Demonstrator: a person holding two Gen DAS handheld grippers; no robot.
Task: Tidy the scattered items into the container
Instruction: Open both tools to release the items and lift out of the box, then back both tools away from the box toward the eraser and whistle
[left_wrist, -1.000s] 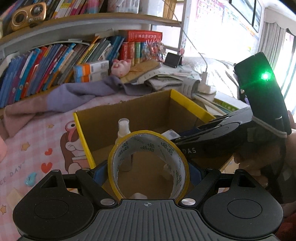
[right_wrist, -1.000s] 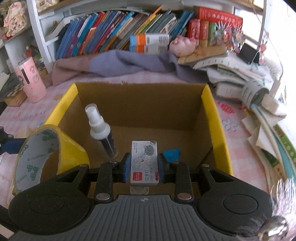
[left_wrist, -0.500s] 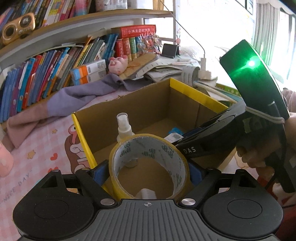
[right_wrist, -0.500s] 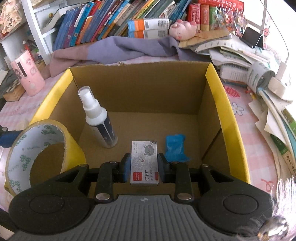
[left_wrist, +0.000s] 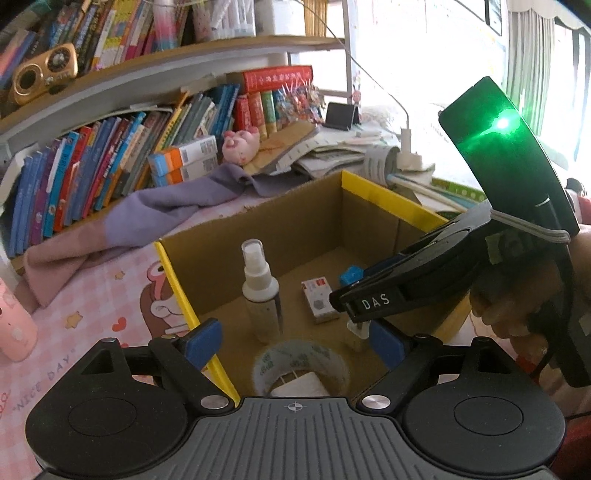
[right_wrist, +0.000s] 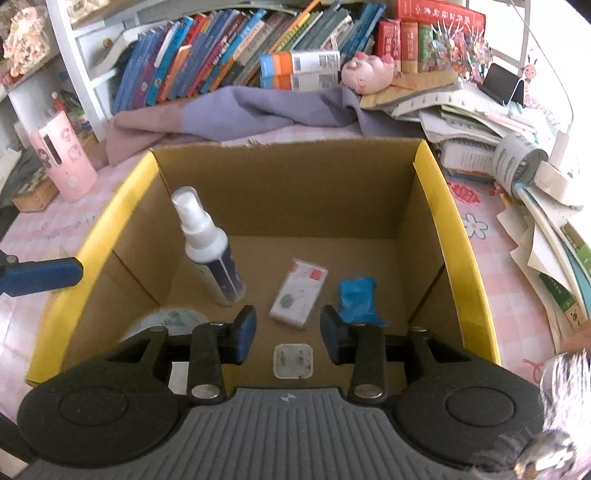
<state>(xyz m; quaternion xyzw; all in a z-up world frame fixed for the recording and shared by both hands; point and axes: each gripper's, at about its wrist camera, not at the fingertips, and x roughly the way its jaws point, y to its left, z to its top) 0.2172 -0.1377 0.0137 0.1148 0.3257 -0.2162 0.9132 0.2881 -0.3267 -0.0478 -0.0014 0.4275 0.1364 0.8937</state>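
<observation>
The cardboard box (right_wrist: 450, 229) with yellow rims holds a spray bottle (right_wrist: 208, 247), a small staple box (right_wrist: 299, 295), a blue crumpled item (right_wrist: 358, 299), a white plug (right_wrist: 293, 360) and a roll of tape (right_wrist: 166, 321). My right gripper (right_wrist: 288, 334) hangs inside the box, its jaws opening; the staple box lies free on the floor just beyond them. My left gripper (left_wrist: 293, 339) is open above the box's near left corner. The tape roll (left_wrist: 301, 369) lies on the floor below it, near the spray bottle (left_wrist: 258, 288). The right gripper (left_wrist: 369, 306) reaches in from the right.
A purple cloth (right_wrist: 258, 110) lies behind the box, under a shelf of books (right_wrist: 221, 62) with a pink plush pig (right_wrist: 365, 72). A pink cup (right_wrist: 64, 162) stands at the left. Piled papers and booklets (right_wrist: 535, 206) crowd the right side.
The left gripper let go of the tape roll, which dropped into the box. The right gripper's fingers parted and the staple box now lies on the box floor.
</observation>
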